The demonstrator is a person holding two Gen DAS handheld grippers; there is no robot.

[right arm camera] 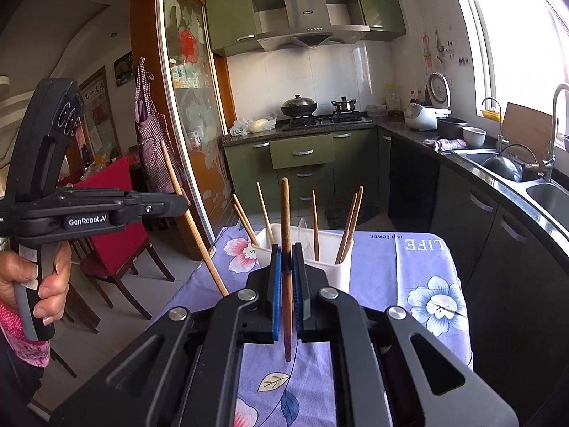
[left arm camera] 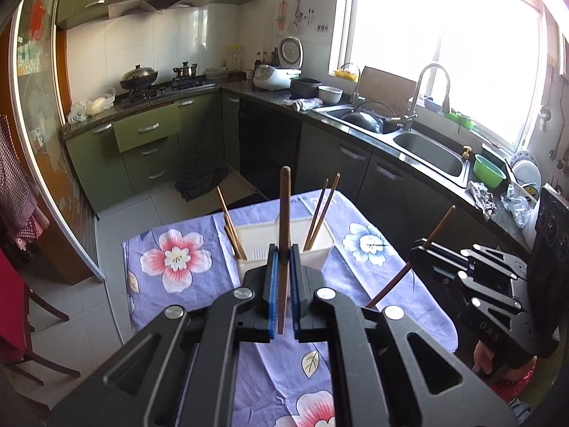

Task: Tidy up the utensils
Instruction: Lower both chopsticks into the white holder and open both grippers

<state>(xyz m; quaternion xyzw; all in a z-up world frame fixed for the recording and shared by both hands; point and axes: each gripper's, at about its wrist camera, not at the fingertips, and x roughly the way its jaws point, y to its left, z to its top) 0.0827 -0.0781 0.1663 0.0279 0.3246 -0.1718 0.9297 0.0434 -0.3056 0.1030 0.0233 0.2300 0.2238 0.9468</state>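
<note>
A white utensil holder (left arm camera: 284, 245) stands on a table with a purple floral cloth (left arm camera: 185, 284). It also shows in the right wrist view (right arm camera: 306, 259), with several chopsticks (right arm camera: 350, 224) leaning in it. My left gripper (left arm camera: 283, 252) is shut on a brown chopstick (left arm camera: 284, 213), held upright just in front of the holder. My right gripper (right arm camera: 286, 252) is shut on another brown chopstick (right arm camera: 285, 220), also upright before the holder. In the left wrist view the right gripper (left arm camera: 419, 249) shows at the right. In the right wrist view the left gripper (right arm camera: 181, 201) shows at the left.
Green kitchen cabinets, a stove with pots (left arm camera: 138, 76) and a sink (left arm camera: 430, 153) line the far walls. A red chair (right arm camera: 113, 213) stands left of the table. The table's edges (right arm camera: 458, 284) are close on both sides.
</note>
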